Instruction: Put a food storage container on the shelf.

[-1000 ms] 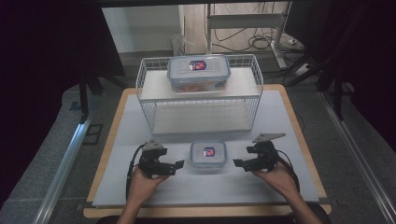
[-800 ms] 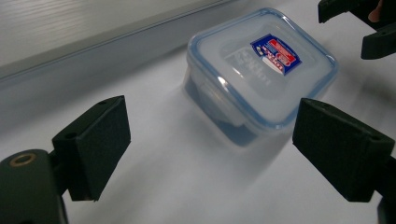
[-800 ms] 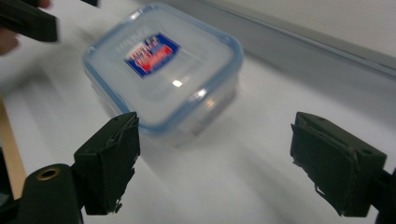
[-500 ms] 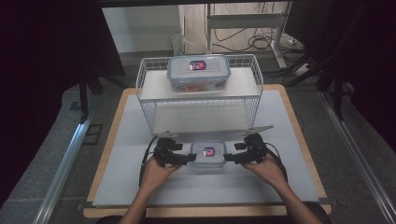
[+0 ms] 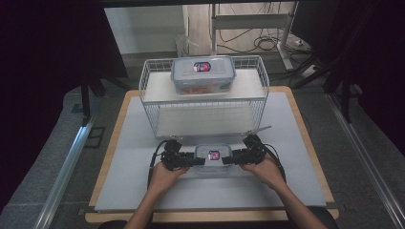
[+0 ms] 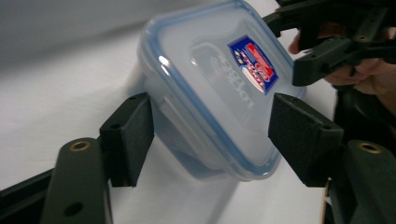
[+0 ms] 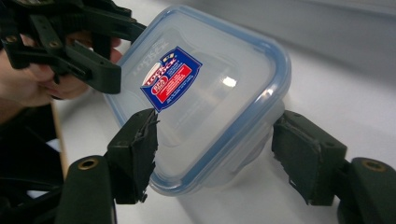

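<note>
A small clear container point(image 5: 213, 156) with a blue-rimmed lid and a red and blue label sits on the white mat, just in front of the wire rack. My left gripper point(image 5: 198, 161) is at its left end and my right gripper point(image 5: 228, 160) at its right end. Both sets of jaws have just been closing with the container between them. In the left gripper view the two pads point(image 6: 135, 135) lie against opposite sides of the container point(image 6: 210, 84). The right gripper view shows its pads point(image 7: 140, 144) likewise against the container point(image 7: 210, 93).
A white wire rack point(image 5: 203, 98) stands behind the small container, with a larger lidded container point(image 5: 203, 74) on its top shelf. The white mat point(image 5: 133, 143) lies on a wooden board with room to either side. Dark floor and cables surround the table.
Both hands came inward from the sides of the small container and now bracket its two ends. The jaws have narrowed around it. The container has stayed in place on the mat.
</note>
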`<state>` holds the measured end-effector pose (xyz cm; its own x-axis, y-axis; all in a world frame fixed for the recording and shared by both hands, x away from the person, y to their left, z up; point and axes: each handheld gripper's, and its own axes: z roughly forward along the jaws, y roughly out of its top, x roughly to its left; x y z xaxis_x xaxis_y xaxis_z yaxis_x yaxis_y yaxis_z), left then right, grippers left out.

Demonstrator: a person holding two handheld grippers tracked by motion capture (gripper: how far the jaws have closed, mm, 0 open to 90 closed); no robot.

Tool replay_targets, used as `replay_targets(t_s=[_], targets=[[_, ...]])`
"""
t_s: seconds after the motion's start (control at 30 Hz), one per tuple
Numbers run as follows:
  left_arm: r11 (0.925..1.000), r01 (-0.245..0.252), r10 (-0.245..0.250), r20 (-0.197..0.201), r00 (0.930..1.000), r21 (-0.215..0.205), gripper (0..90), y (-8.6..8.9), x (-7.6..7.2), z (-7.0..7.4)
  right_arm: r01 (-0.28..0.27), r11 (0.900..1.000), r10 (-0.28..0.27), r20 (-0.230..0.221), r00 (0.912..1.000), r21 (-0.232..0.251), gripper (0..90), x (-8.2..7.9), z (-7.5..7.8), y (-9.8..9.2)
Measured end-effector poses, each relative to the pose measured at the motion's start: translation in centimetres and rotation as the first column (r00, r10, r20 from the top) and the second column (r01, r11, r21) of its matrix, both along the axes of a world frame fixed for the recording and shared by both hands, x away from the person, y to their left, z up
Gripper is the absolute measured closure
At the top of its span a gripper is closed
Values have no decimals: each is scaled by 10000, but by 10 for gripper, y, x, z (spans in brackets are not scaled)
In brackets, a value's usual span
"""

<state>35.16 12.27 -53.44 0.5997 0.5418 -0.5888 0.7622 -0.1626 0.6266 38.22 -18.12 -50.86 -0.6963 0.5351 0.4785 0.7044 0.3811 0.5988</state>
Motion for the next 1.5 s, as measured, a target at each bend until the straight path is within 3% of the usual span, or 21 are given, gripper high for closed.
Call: replay_targets(t_s=[0.17,0.27,0.3,0.33,0.43,0.53,0.73,1.17,1.23,1.33,1.5], targets=[[9999,-23,21,99,9999,135,367,2,-3,4,-21,10000,21,8,10000,-20,353,-2,2,-1],[9998,-174,175,91,9998,-129,441,6,-5,5,-122,9999,123,149,9998,-111,378,-7,4,-2],[9993,-172,177,160,9997,-330,470,9,-7,6,-57,10000,55,242,9997,51,446,-9,5,-6],[9993,-172,177,160,9997,-330,484,9,-7,6,-57,10000,55,242,9997,51,446,-9,5,-6],[9994,-148,158,306,9994,-322,501,10,-13,7,15,9986,-20,105,9999,538,509,-11,5,-13],[9992,-252,264,420,9988,-304,511,9,-17,8,18,9982,-27,152,9999,591,516,-14,5,-13],[9979,-187,209,346,9992,-615,541,14,-22,7,79,9949,-59,-207,9998,1005,538,-17,1,-17],[9942,9,31,370,9993,-1071,566,19,-26,1,-32,9937,47,-132,9999,1119,551,-20,1,-18],[9925,-76,108,252,9996,-1221,567,20,-26,-1,-23,9929,46,-190,9998,1193,555,-20,0,-19],[9942,-113,145,297,9995,-1072,570,19,-26,1,31,9922,1,-257,9997,1246,556,-20,0,-19],[9923,-354,376,163,9992,-1183,570,18,-27,1,188,9911,-132,-432,9990,1320,556,-20,-1,-20]])
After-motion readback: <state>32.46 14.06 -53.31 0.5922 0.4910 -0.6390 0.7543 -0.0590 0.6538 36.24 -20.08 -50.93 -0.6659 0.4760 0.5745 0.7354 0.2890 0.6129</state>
